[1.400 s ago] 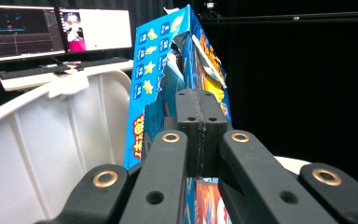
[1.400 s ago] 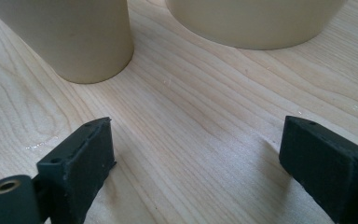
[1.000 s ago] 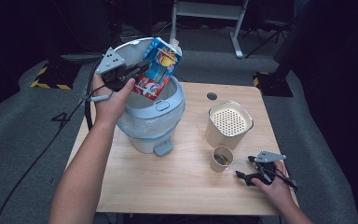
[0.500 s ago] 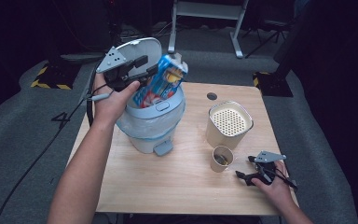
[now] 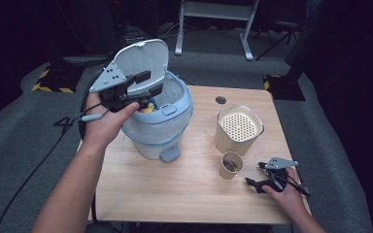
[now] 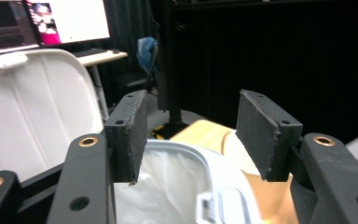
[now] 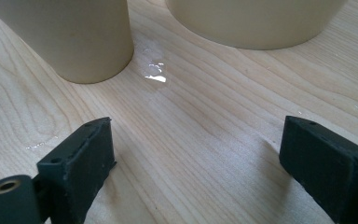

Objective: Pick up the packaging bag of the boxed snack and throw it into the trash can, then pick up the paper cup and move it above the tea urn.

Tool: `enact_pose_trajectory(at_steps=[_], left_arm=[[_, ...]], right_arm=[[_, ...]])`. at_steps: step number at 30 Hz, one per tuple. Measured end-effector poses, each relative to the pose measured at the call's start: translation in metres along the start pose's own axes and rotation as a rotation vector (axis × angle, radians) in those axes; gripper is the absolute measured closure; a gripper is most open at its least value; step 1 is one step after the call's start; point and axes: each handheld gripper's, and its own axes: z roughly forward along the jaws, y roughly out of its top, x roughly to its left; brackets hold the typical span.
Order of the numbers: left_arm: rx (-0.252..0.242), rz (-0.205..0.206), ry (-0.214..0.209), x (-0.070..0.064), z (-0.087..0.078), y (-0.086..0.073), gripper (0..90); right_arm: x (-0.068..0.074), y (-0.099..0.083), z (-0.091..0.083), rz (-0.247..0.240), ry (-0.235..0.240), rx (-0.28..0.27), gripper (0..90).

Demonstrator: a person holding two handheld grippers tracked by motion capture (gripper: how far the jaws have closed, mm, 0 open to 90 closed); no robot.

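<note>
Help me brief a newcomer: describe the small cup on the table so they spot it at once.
On the wooden table, look right of the pale blue bin to the cream container with the perforated top. Just in front of it stands the small paper cup, near the right gripper. It is the shortest vessel, open-topped, with something dark inside.

A pale blue bin (image 5: 158, 128) with a white lid (image 5: 141, 60) is showing a yellow scrap inside. Right of the bin, a cream canister (image 5: 239, 130) is wearing a dotted top, and a tan cup (image 5: 231, 165) is sitting on light wood-grain table (image 5: 175, 189). Both black grippers are carrying grey plates.
</note>
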Motion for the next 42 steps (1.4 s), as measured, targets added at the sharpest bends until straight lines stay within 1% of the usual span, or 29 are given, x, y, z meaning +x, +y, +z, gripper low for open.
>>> enact_pose_trajectory(at_steps=[1, 5, 6, 7, 8, 12, 13, 15, 17, 20, 22, 23, 25, 26, 28, 30, 35, 37, 38, 42], left_arm=[[0.01, 0.007, -0.007, -0.003, -0.004, -0.002, 43.5], [0.043, 0.008, -0.036, -0.012, -0.013, -0.01, 41.7], [0.061, 0.016, -0.055, -0.014, -0.015, -0.014, 40.9], [0.072, 0.02, -0.064, -0.015, -0.017, -0.018, 40.2], [0.073, 0.017, -0.069, -0.015, -0.018, -0.02, 39.7], [0.104, 0.01, -0.102, -0.022, -0.025, -0.036, 39.6], [0.107, 0.008, -0.104, -0.024, -0.026, -0.039, 39.6], [0.12, 0.014, -0.111, -0.03, -0.03, -0.048, 39.8], [0.139, -0.001, -0.123, -0.035, -0.032, -0.055, 39.6], [0.172, -0.002, -0.127, -0.04, -0.032, -0.068, 39.6], [0.197, 0.007, -0.121, -0.041, -0.031, -0.078, 39.8], [0.211, 0.01, -0.121, -0.041, -0.03, -0.083, 40.0], [0.235, 0.01, -0.124, -0.041, -0.028, -0.092, 40.0], [0.24, 0.004, -0.124, -0.04, -0.028, -0.097, 40.0], [0.249, -0.011, -0.13, -0.04, -0.027, -0.105, 40.0], [0.259, -0.025, -0.133, -0.04, -0.027, -0.114, 40.0], [0.285, -0.047, -0.135, -0.043, -0.027, -0.134, 40.1], [0.288, -0.074, -0.14, -0.045, -0.027, -0.144, 40.6], [0.295, -0.085, -0.141, -0.046, -0.026, -0.149, 41.2], [0.347, -0.096, -0.121, -0.047, -0.022, -0.171, 42.0]], right_arm=[[0.0, 0.0, 0.0, 0.0, 0.0, 0.0, 10.0], [0.0, 0.0, 0.0, -0.003, 0.003, 0.001, 9.9], [-0.001, 0.0, 0.0, -0.003, 0.004, 0.001, 9.8], [-0.001, 0.0, 0.0, -0.003, 0.004, 0.001, 9.9], [-0.001, 0.0, 0.0, -0.003, 0.004, 0.001, 9.8], [-0.001, 0.0, 0.0, -0.003, 0.004, 0.002, 9.9], [0.0, 0.0, 0.0, -0.004, 0.003, 0.002, 10.2], [0.0, 0.0, -0.001, -0.003, 0.003, 0.001, 11.6], [0.001, 0.0, -0.001, -0.005, 0.006, -0.001, 14.3], [0.002, 0.001, -0.003, -0.011, 0.014, 0.009, 17.7], [0.002, 0.002, -0.005, -0.021, 0.029, 0.025, 18.3], [0.003, 0.002, -0.005, -0.025, 0.039, 0.032, 18.8], [0.004, 0.003, -0.007, -0.029, 0.069, 0.023, 19.1], [0.006, 0.003, -0.008, -0.031, 0.079, 0.02, 19.0], [0.009, 0.004, -0.009, -0.049, 0.101, 0.024, 19.2], [0.012, 0.005, -0.011, -0.053, 0.118, 0.023, 19.5], [0.017, 0.01, -0.017, -0.056, 0.122, -0.006, 21.4], [0.019, 0.013, -0.019, -0.058, 0.119, -0.029, 21.6], [0.02, 0.014, -0.02, -0.05, 0.125, -0.035, 21.6], [0.024, 0.019, -0.023, -0.058, 0.117, -0.045, 23.6]])
